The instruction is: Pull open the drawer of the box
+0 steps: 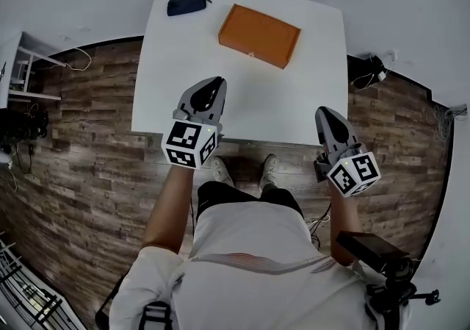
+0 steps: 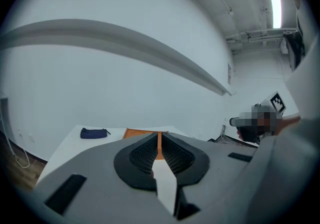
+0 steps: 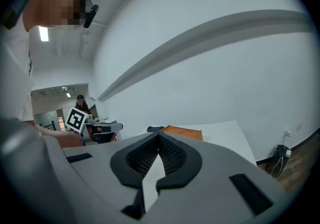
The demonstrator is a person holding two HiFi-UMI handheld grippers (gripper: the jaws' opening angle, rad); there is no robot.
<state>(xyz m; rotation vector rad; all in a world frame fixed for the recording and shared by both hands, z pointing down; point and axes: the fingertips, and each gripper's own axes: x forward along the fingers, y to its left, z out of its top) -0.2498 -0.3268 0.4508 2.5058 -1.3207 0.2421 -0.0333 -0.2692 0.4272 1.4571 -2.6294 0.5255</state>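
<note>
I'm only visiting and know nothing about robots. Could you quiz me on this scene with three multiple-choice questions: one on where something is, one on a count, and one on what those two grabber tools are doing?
1. In the head view, where is the dark blue pouch relative to the orange box?
A. on top of it
B. to its left, apart from it
C. inside it

2. How many things lie on the white table?
A. one
B. two
C. five

3. How do the left gripper and the right gripper stand?
A. both shut and empty
B. both clamped on the box
C. both wide open

Answers:
1 B: the pouch lies clear of the box, to its left near the far edge.
2 B: only the pouch and the box lie there.
3 A: each gripper view shows its jaws together with nothing between them.
</note>
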